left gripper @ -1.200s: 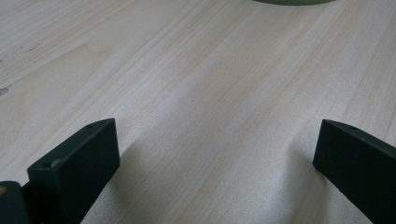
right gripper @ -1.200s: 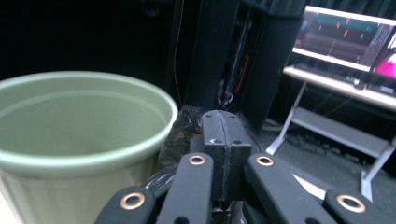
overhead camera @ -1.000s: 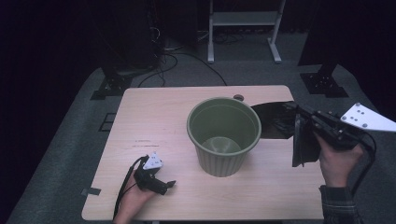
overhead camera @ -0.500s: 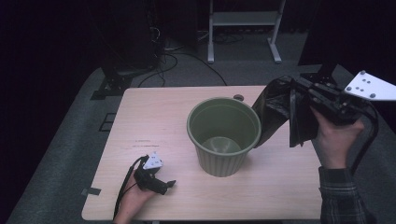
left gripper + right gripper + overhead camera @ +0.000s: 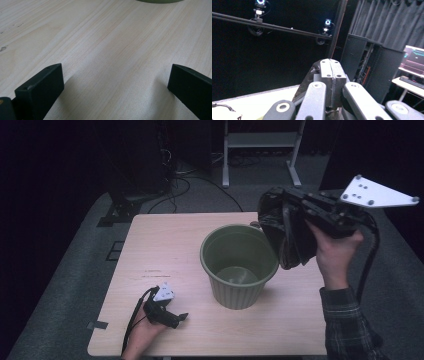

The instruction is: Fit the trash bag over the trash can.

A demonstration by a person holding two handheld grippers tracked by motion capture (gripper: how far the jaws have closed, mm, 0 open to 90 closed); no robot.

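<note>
Black bag [image 5: 286,232], seemingly plastic, pinched by right gripper [image 5: 290,200]; left gripper [image 5: 175,316] fingers spread.

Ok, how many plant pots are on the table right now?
1. A round green ribbed plastic pot stands upright near the middle of the light wooden table. The dark crumpled bag could hide something behind it.

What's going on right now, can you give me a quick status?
Right gripper shut on black bag, held above green bucket rim. Left gripper open, resting on table. Bucket empty.
</note>
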